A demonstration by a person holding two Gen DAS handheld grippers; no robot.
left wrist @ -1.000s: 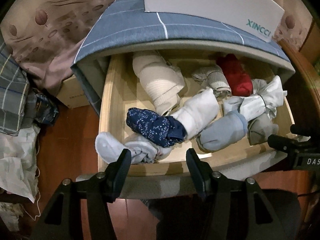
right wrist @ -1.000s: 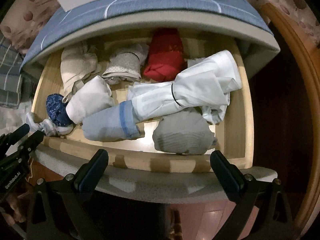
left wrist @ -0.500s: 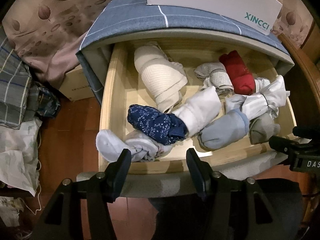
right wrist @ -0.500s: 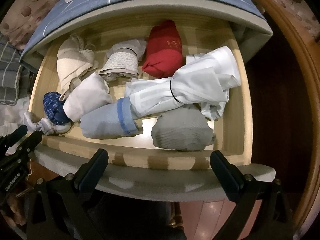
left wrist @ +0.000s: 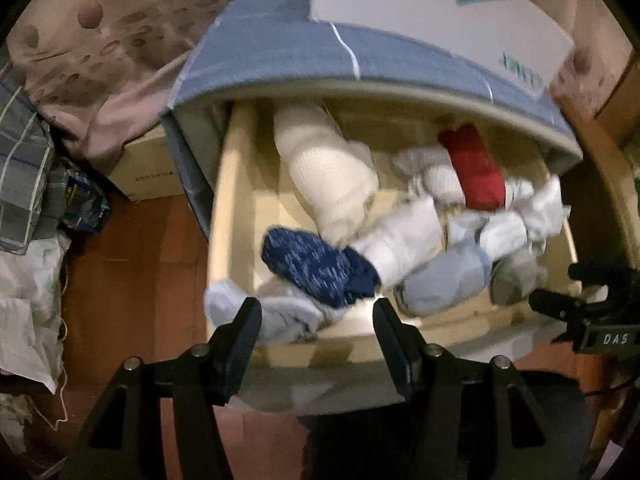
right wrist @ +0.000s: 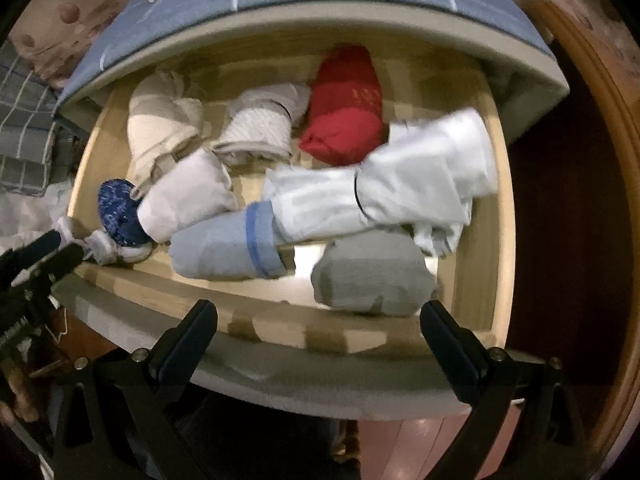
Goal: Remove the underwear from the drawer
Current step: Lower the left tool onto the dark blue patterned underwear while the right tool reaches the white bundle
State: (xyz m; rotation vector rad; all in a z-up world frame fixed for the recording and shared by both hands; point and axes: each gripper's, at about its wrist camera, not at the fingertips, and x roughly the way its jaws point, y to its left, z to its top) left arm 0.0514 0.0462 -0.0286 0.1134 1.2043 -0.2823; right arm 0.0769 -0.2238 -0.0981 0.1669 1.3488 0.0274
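Left wrist view shows us the open drawer (left wrist: 224, 216) packed with rolled underwear: a navy speckled roll (left wrist: 316, 266), a cream ribbed one (left wrist: 328, 172), a red one (left wrist: 472, 168) and a pale blue one (left wrist: 444, 280). Our left gripper (left wrist: 316, 322) hangs spread and empty, the navy roll just beyond its tips. On the right wrist view, our right gripper (right wrist: 320, 328) is spread wide over the front edge, a grey roll (right wrist: 372, 272) just ahead of it

The left tool (left wrist: 316, 316) stands with its jaws apart, empty. The right tool (right wrist: 320, 324) gapes wider, apparently also holding nothing, though the view is blurred.
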